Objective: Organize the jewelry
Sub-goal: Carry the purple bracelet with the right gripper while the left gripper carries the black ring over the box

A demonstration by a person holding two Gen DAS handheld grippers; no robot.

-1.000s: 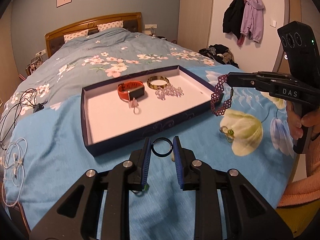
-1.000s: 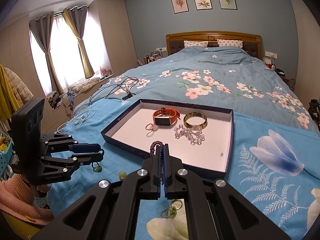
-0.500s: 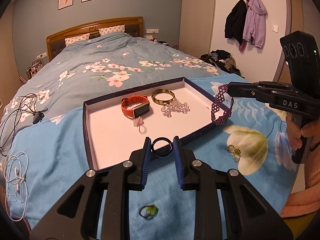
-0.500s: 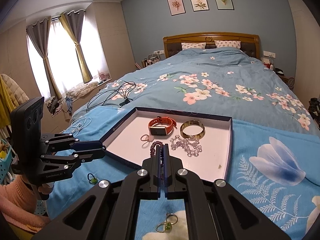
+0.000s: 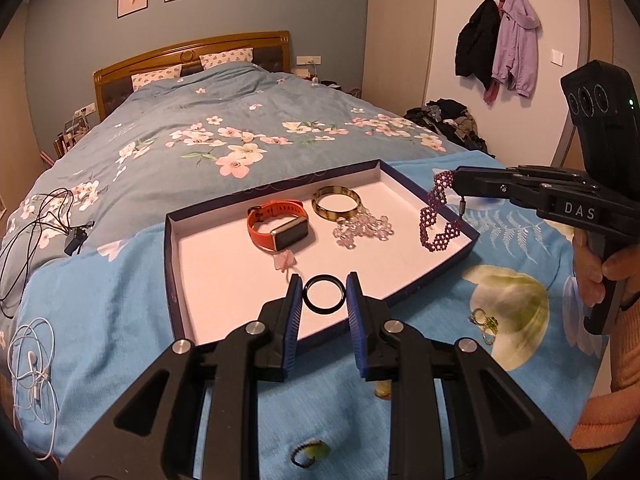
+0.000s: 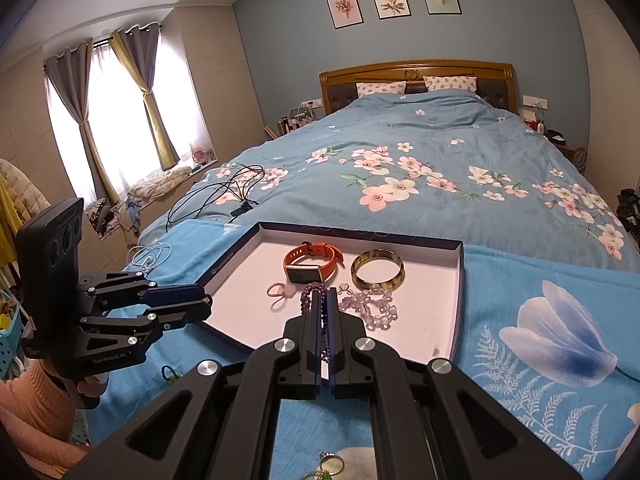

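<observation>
Left tongs grip a black ring above the tray; right tongs dangle a purple bracelet.

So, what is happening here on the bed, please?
A person is sorting jewelry into a shallow box on the bed. The left gripper holds a black ring over the box's near edge. The right gripper is shut on a purple beaded bracelet that hangs over the box's right side. An orange watch, a bangle and clear beads already lie inside. A few small rings remain on the blanket.
</observation>
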